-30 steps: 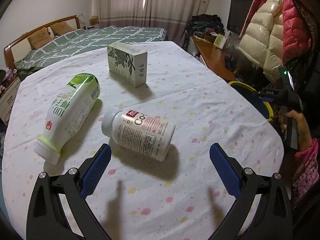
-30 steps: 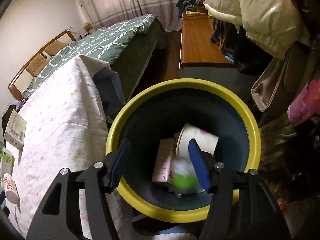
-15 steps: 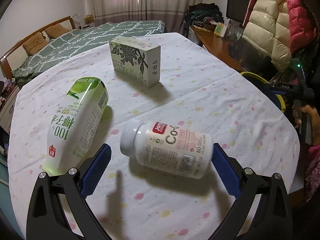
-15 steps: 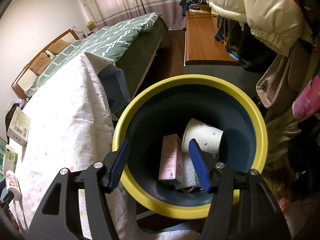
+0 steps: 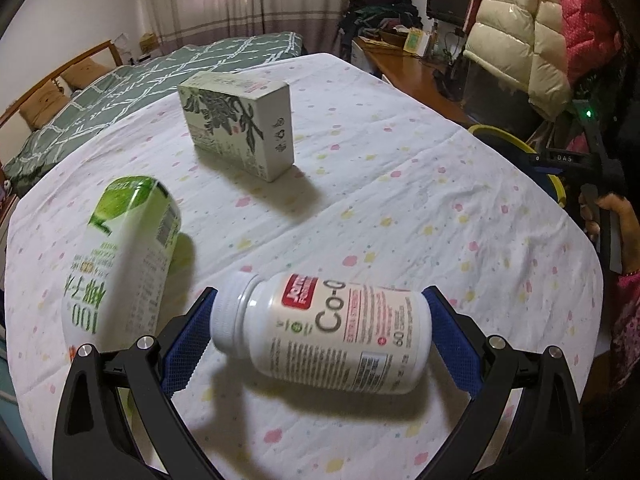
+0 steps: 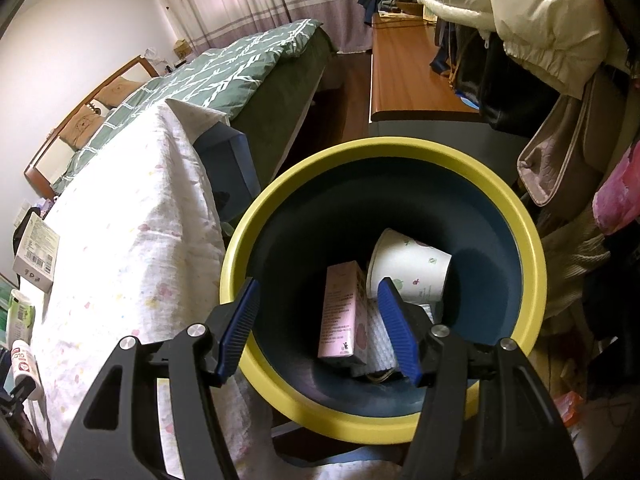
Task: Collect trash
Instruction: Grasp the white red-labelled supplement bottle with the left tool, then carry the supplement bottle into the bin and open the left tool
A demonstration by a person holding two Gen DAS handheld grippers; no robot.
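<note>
The left tool brackets the bottle lying on the table, pads at cap and base, not visibly clamped; light, stiff and slick, it likely grips better across its body, while the right tool gapes empty over the bin.

Since the earliest view, our left gripper has advanced across the table until the white bottle lies lengthwise between its blue pads, cap at the left pad. The green item seen falling between our right gripper's fingers now rests in the bin.
</note>
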